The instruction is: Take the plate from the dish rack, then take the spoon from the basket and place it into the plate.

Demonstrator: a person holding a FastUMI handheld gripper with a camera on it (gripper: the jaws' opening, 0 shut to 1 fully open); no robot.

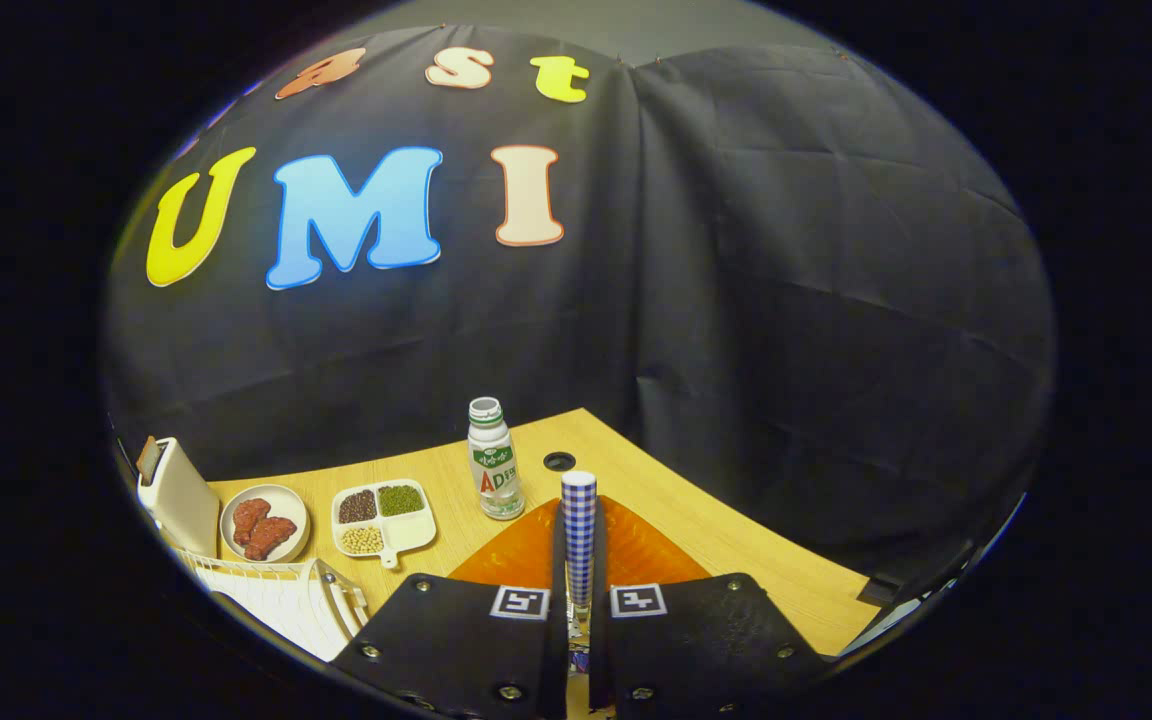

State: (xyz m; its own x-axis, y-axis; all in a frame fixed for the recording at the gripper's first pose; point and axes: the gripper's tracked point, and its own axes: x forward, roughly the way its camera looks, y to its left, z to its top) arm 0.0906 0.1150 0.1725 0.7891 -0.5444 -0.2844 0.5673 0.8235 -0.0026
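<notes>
Gripper view shows the gripper [578, 610] squeezed tight on a spoon's blue-and-white checked handle [579, 535], which sticks straight up between the fingers. Under it lies an orange plate [636, 550] on the wooden table [726, 550]. Beyond stands a white bottle [493, 460]. A white wire basket [286, 595] sits off to the left.

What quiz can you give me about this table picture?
1. True or false: the gripper is shut on the checked spoon handle.
2. What lies behind the handle, just ahead of the fingers? A) orange plate B) green bowl C) blue cup
3. Fill in: the white tray holds ___ heaps of grains.
Key: 1 true; 2 A; 3 three.
</notes>
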